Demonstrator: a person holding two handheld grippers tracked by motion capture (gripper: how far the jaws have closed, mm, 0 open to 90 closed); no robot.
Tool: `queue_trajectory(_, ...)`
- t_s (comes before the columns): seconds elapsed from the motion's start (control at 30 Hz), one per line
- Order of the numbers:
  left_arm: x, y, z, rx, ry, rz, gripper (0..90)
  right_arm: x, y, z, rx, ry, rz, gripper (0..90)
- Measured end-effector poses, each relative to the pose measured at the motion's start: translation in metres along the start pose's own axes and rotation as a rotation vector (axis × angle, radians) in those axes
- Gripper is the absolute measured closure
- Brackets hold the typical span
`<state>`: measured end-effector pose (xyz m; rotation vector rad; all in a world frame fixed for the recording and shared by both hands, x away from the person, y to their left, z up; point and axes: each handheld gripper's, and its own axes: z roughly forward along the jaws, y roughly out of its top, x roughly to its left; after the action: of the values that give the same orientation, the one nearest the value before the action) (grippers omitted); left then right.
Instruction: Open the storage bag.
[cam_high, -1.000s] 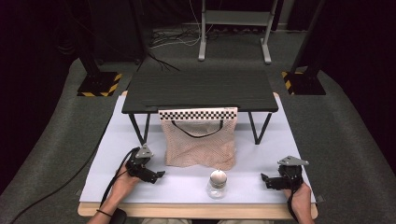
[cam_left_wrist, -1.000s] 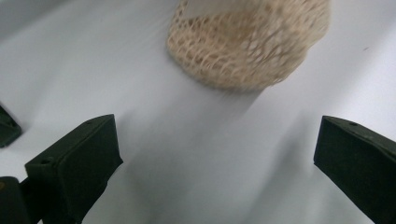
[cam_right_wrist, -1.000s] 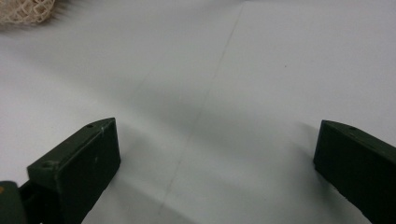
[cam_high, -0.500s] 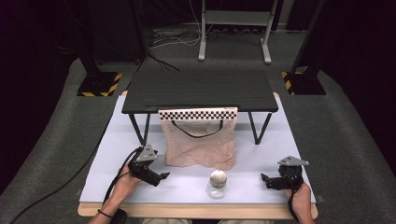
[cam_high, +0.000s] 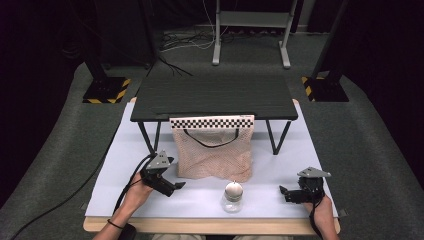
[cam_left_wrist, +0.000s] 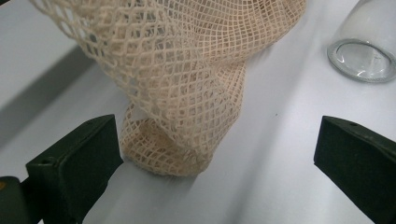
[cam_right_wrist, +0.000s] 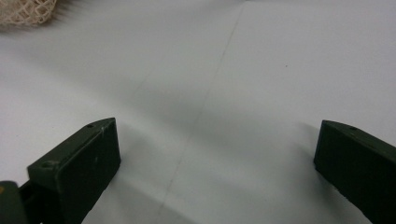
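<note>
Left gripper (cam_high: 172, 186) sits near the front-left of the white table (cam_high: 280, 165), jaws wide apart, nothing between them. In the left gripper view the lower corner of the mesh bag (cam_left_wrist: 187, 93) lies bunched on the table just ahead of the left jaw, partly inside the gap, not pinched yet. The bag (cam_high: 214, 150) hangs from the front edge of the small black stand (cam_high: 215, 95), its bottom hem resting on the table toward the front middle. The glass jar (cam_high: 233, 196) stands near the front edge, just in front of the bag's right corner; its rim (cam_left_wrist: 362, 58) shows at the far right of the left gripper view.

Right gripper (cam_high: 289, 194) rests near the front-right corner, jaws also wide apart and empty, well apart from the jar.

Likely step: grab the bag's corner with the left gripper. To do it well, I'd push in a bit so the bunched fold sits centred between the jaws, stay low, then close on several layers of mesh, not a single strand. Keep clear of the jar. The mesh is floppy, so it could slip out.
</note>
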<state>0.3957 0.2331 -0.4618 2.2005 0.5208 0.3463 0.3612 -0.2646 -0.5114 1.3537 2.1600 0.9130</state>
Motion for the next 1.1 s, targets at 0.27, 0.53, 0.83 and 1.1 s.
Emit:
queue_trajectory(0.27, 0.0, 0.01, -0.001, -0.037, -0.005, 0.02, 0.2, 0.0, 0.001, 0.0, 0.006, 0.004, 0.002, 0.0)
queue_trajectory(0.53, 0.0, 0.018, -0.001, -0.04, 0.001, 0.04, 0.2, -0.001, 0.001, 0.0, 0.008, 0.006, 0.002, 0.0)
queue_trajectory(0.83, -0.001, 0.023, -0.002, -0.061, -0.003, 0.048, 0.2, -0.001, 0.001, 0.0, 0.007, 0.007, 0.002, 0.0)
queue_trajectory(1.1, -0.001, 0.035, -0.001, -0.063, -0.004, 0.058, 0.3, -0.001, 0.0, 0.0, 0.006, 0.007, 0.003, 0.0)
